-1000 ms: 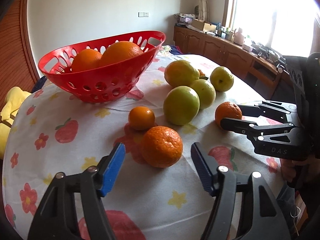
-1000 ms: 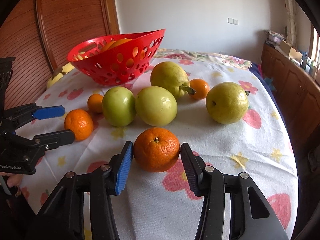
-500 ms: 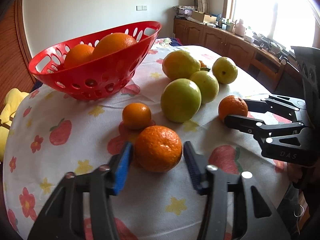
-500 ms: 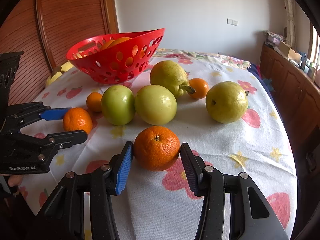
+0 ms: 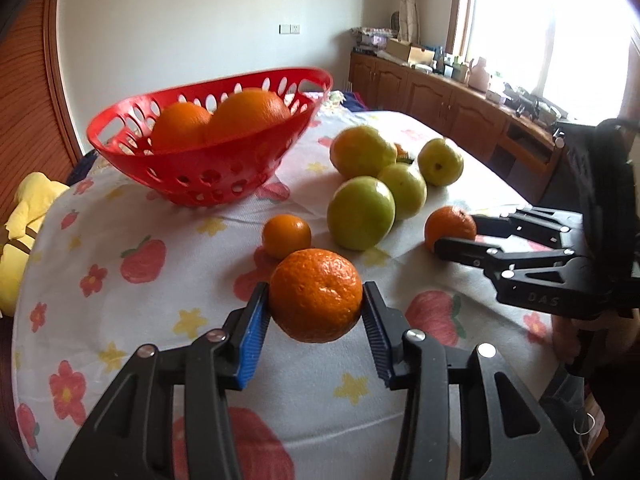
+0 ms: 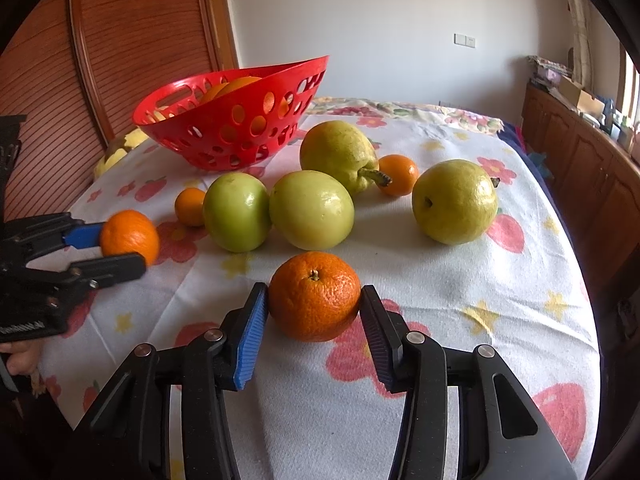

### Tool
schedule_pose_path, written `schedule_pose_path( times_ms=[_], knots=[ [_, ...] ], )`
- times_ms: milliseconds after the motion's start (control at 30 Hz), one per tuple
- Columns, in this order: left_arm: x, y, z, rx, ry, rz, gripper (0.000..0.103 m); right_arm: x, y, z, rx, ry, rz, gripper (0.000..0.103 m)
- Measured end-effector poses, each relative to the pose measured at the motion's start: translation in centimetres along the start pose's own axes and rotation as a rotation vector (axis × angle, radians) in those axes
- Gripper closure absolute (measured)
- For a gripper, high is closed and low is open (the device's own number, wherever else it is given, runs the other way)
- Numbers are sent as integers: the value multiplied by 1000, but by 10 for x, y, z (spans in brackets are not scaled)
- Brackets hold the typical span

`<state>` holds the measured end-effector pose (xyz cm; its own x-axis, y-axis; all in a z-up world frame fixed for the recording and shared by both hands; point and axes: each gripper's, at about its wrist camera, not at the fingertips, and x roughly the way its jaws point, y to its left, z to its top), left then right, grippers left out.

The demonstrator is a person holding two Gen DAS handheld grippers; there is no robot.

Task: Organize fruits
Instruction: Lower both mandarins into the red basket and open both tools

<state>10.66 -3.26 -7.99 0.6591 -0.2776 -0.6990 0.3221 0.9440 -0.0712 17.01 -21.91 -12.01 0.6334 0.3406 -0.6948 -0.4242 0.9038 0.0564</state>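
My left gripper (image 5: pixel 315 294) is shut on a large orange (image 5: pixel 316 300), one pad pressed against each side, just above the flowered cloth. In the right wrist view, that left gripper (image 6: pixel 120 250) holds the same orange (image 6: pixel 130 236) at the table's left edge. My right gripper (image 6: pixel 314 294) has its jaws closing on another orange (image 6: pixel 314 296) that rests on the cloth, and both pads touch its sides. In the left wrist view, the right gripper (image 5: pixel 456 234) and its orange (image 5: pixel 448 226) show on the right. A red basket (image 5: pixel 208 176) behind holds two oranges (image 5: pixel 248 112).
Two green apples (image 6: pixel 236 212) (image 6: pixel 312 210) and two yellow-green pears (image 6: pixel 340 154) (image 6: pixel 454 200) lie mid-table. There is a small orange (image 6: pixel 190 206) beside the apples and another (image 6: pixel 398 174) behind them. A yellow object (image 5: pixel 24 216) sits off the left edge. Wooden cabinets (image 5: pixel 432 92) line the right wall.
My left gripper moved forward around the large orange and its wide-open jaws closed onto it. The right gripper stayed in place while its pads narrowed onto its orange.
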Motion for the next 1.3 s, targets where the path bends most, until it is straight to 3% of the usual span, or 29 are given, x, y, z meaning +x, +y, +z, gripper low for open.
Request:
schedule_pose_path(
  times_ms=[433, 933, 1033, 1300],
  knots=[
    [-35, 14, 20, -5, -96, 2, 59, -5, 2, -2, -7, -24, 11, 56],
    [-29, 37, 45, -14, -147, 21, 59, -9, 5, -1, -24, -47, -4, 56],
    [-27, 43, 49, -18, -151, 28, 59, -8, 3, 2, -19, -30, -55, 56],
    [-20, 57, 66, -17, -158, 47, 59, -25, -8, 25, -18, -74, -71, 56]
  ],
)
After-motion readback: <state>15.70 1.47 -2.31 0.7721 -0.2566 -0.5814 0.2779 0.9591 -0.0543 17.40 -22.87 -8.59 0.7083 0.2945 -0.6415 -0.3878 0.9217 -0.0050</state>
